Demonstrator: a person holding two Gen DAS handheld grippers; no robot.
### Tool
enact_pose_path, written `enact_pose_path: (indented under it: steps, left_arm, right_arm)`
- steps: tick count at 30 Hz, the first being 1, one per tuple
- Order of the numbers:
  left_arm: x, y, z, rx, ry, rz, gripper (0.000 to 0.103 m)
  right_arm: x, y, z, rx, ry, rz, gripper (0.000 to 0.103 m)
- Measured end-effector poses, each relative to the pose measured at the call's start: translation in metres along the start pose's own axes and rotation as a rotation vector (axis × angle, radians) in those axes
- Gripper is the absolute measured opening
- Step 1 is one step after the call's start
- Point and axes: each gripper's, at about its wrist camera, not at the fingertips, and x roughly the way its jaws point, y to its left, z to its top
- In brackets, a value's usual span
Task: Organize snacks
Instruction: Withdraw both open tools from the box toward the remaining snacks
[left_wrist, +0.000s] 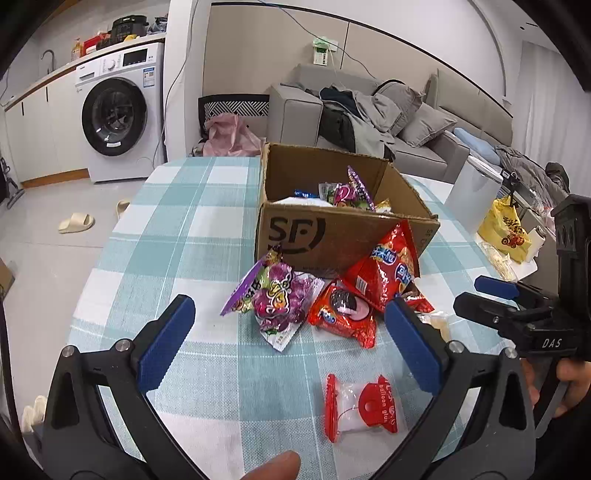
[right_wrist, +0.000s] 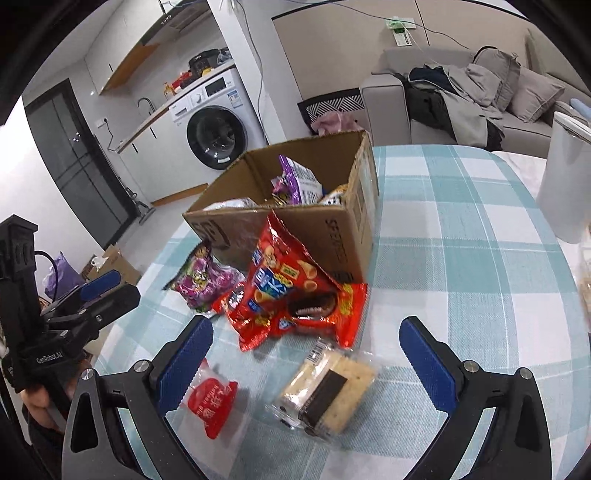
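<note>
Five snacks lie loose on the checked table (left_wrist: 192, 229) before the open box (left_wrist: 332, 236), which already holds several: a purple bag (left_wrist: 277, 299), a red chips bag (left_wrist: 388, 269) leaning on the box, a red cookie pack (left_wrist: 343, 314), a small red packet (left_wrist: 362, 406), and a cracker pack (right_wrist: 325, 387). Both the left gripper (left_wrist: 290, 345) and the right gripper (right_wrist: 306, 362) hang wide and empty above them. The step looks like choosing the next pickup, probably with the right gripper dropping over the cracker pack between its fingers, closing gently, then lifting it into the box.

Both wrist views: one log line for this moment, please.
left gripper: open, empty | right gripper: open, above cracker pack | cardboard box: part filled | purple candy bag, red snack bags: on table
</note>
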Motion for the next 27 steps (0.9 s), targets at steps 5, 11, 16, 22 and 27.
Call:
enact_pose_path:
  steps: [5, 11, 16, 22, 27]
  left_arm:
    - [0.005, 0.001, -0.013, -0.019, 0.037, -0.020, 0.102]
    - [0.017, 0.002, -0.030, -0.009, 0.090, -0.011, 0.102]
    - [0.025, 0.004, -0.043, -0.013, 0.127, -0.016, 0.102]
    - [0.031, -0.002, -0.056, 0.024, 0.163, -0.005, 0.102]
    - [0.035, -0.005, -0.062, 0.029, 0.180, -0.013, 0.102]
  right_arm:
    - [0.006, -0.001, -0.013, -0.014, 0.049, -0.065, 0.103]
    - [0.016, -0.005, -0.028, -0.020, 0.094, -0.093, 0.103]
    - [0.023, -0.008, -0.034, -0.023, 0.122, -0.111, 0.103]
    - [0.035, -0.007, -0.042, -0.025, 0.161, -0.119, 0.103]
    - [0.045, -0.004, -0.045, -0.038, 0.173, -0.123, 0.103]
